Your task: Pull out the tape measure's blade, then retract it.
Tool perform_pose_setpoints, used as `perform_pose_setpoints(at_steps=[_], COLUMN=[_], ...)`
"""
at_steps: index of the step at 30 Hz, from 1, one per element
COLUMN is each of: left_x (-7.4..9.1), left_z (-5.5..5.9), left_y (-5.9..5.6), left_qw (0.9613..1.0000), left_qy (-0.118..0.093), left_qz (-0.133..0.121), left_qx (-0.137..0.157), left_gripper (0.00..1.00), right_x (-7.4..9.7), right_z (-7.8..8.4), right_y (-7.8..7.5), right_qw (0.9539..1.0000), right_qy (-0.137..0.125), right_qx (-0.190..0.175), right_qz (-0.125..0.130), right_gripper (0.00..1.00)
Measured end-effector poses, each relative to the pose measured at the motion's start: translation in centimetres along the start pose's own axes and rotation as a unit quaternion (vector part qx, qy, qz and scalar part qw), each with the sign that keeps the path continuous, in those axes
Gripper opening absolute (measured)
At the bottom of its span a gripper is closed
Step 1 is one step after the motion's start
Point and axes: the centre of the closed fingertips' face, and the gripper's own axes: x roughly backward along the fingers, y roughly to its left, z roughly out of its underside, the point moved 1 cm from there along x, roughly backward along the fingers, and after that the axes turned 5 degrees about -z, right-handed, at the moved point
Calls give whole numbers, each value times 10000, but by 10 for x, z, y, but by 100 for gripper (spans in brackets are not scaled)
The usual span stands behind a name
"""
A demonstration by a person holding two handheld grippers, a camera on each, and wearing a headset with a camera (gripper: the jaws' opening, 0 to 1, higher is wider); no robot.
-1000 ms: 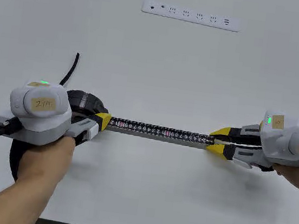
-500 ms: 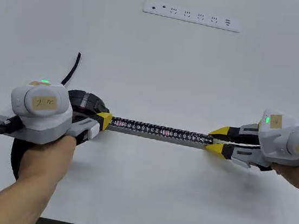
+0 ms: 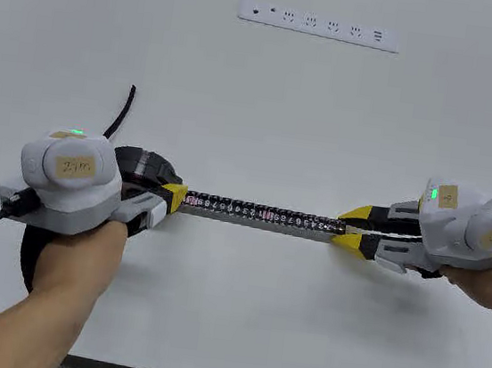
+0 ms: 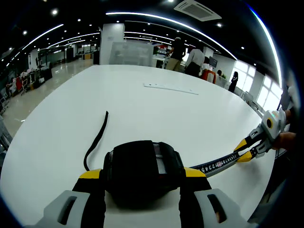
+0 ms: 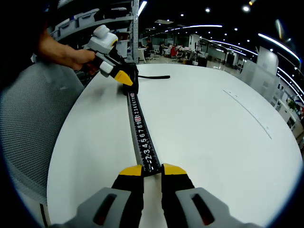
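The tape measure point(image 4: 142, 168), a black case, sat on the white table point(image 3: 265, 105) at the person's left, clamped between the two yellow-tipped jaws of the left gripper point(image 3: 168, 197). In the head view the gripper's grey body and the hand behind it covered most of the case, so that little more than its upper curve showed. The blade point(image 5: 140, 130) ran out of the case to the right, straight, and low over the tabletop; whether it touched the surface could not be told. The right gripper point(image 3: 351, 228) had its jaws closed on the blade's far end, and the tip with its hook was hidden between them. The numerals were too small to read in the head view, though the right gripper view showed them clearly near the jaws. A black strap point(image 4: 97, 137) lay curved on the table beyond the case, its near end lost behind it. A dark cable left the left gripper and was cut off at the picture's lower left edge. A white power strip point(image 3: 318, 24) lay well apart, at the table's far side.
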Motion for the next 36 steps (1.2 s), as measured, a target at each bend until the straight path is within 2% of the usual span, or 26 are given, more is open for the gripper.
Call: perform_pose_setpoints(at_steps=[36], left_x=[1], left_z=[0], left_y=[2], left_qw=[10000], left_qy=[21], left_qz=[25], left_qx=[44], left_gripper=[60], right_x=[-16], right_z=[-15], right_y=[7], right_qw=[9999], right_qy=[-91], right_qx=[-48], right_qz=[-52], right_gripper=[11])
